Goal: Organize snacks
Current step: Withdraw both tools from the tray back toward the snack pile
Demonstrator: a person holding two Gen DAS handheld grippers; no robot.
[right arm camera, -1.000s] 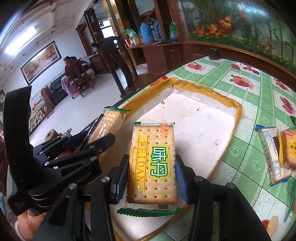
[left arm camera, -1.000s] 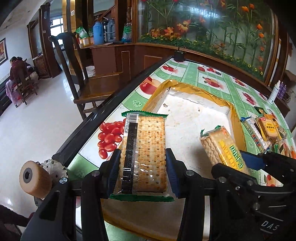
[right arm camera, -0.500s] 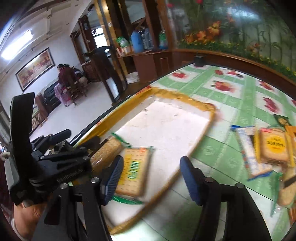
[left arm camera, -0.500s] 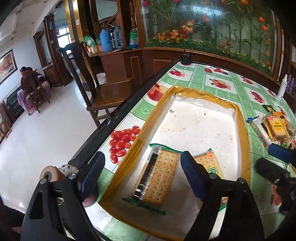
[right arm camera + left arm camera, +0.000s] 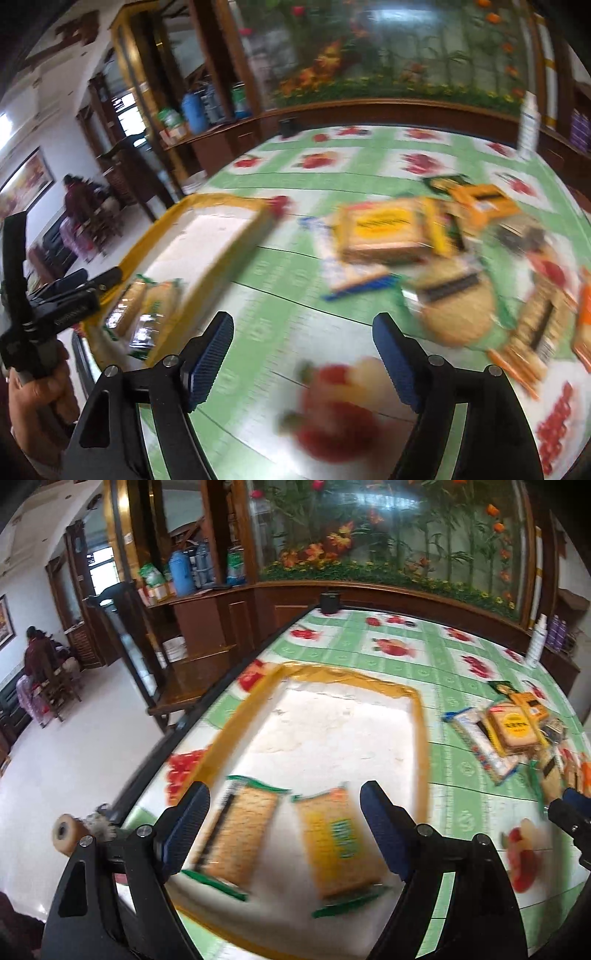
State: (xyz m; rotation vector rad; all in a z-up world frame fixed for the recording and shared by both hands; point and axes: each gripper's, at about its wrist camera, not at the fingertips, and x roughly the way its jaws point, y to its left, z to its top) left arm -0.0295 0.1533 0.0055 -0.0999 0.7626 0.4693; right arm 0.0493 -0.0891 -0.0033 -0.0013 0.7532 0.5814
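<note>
Two cracker packs lie side by side in the near end of a shallow yellow-rimmed tray (image 5: 421, 716): one with a barcode strip (image 5: 238, 834) on the left, one with a yellow label (image 5: 338, 843) on the right. My left gripper (image 5: 284, 830) is open and empty above them. My right gripper (image 5: 303, 362) is open and empty over bare tablecloth, right of the tray (image 5: 236, 201). A heap of snack packs (image 5: 388, 232) lies beyond it; the heap also shows in the left wrist view (image 5: 513, 727).
The table has a green fruit-print cloth (image 5: 399, 646) and a dark left edge (image 5: 207, 701). A white bottle (image 5: 536, 642) stands at the far right. A wooden chair (image 5: 162, 653) and cabinets stand left of the table.
Both grippers let go of their cracker packs, which now lie in the tray. Both grippers have drawn back, and the right one has swung right toward the snack heap.
</note>
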